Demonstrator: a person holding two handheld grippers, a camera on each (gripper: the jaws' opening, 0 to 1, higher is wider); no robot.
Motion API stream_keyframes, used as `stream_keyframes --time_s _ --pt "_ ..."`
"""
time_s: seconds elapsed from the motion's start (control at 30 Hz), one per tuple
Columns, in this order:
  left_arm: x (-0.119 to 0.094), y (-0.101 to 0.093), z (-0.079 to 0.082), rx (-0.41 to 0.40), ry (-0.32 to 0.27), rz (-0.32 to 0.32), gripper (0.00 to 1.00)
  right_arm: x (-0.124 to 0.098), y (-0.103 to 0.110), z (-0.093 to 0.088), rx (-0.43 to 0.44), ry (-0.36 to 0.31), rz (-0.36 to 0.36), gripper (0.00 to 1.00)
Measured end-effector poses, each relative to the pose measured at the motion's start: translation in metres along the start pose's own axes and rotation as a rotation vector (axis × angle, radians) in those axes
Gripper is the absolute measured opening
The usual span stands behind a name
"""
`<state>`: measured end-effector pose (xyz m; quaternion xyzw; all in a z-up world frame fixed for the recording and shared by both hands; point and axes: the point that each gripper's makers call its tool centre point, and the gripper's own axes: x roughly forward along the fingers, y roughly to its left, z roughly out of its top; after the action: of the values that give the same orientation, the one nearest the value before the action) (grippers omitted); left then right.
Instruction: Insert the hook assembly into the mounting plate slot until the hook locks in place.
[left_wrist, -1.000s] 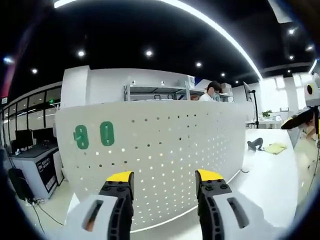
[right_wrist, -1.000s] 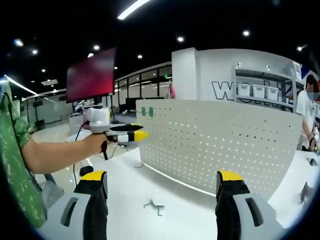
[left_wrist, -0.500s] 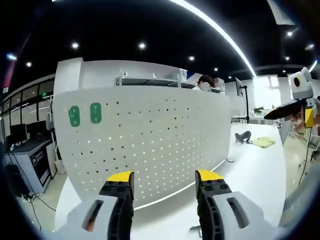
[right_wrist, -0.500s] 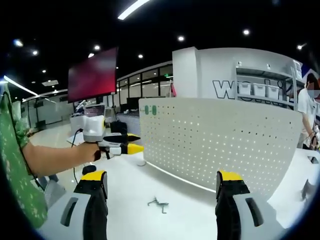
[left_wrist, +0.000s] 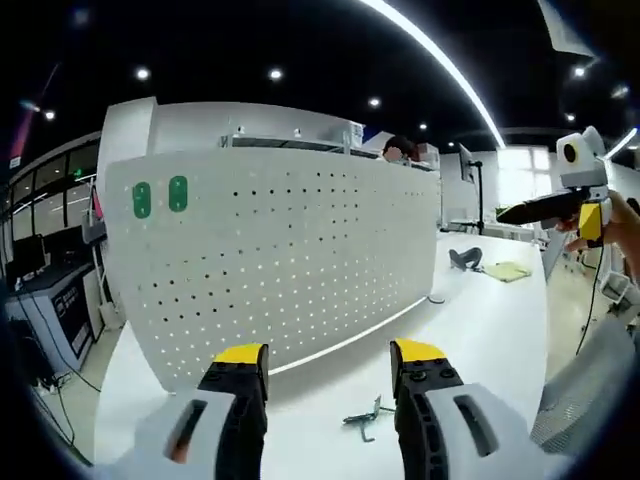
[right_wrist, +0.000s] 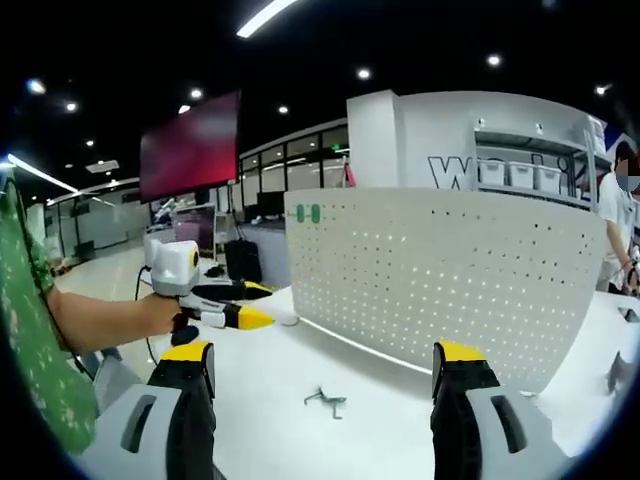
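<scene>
A white perforated mounting plate (left_wrist: 290, 250) (right_wrist: 450, 275) stands upright on the white table. A small metal hook assembly (left_wrist: 363, 417) (right_wrist: 326, 401) lies flat on the table in front of the plate. My left gripper (left_wrist: 330, 368) is open, with nothing between its jaws, and the hook lies just beyond them. My right gripper (right_wrist: 325, 365) is open too, well back from the hook. In the right gripper view the left gripper (right_wrist: 240, 310) shows at the left, held by a hand. The right gripper (left_wrist: 560, 205) shows at the far right of the left gripper view.
Two green tags (left_wrist: 160, 196) sit at the plate's upper left corner. A dark object (left_wrist: 462, 259) and a yellowish pad (left_wrist: 505, 271) lie further along the table. A person (right_wrist: 612, 215) stands behind the plate. Shelving and desks fill the room behind.
The left gripper has pulled back and dipped, so the hook has come into its view beyond the jaws. In the right gripper view the left gripper has sunk lower. The hook has not moved.
</scene>
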<state>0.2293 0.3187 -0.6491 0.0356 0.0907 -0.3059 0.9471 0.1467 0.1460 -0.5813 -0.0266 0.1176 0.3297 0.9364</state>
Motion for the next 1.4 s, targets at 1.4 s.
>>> stream_keyframes --time_s 1.4 --pt "-0.048 -0.063 -0.059 -0.082 0.084 -0.047 0.46 0.027 0.010 -0.063 0.003 0.161 0.086 0.90"
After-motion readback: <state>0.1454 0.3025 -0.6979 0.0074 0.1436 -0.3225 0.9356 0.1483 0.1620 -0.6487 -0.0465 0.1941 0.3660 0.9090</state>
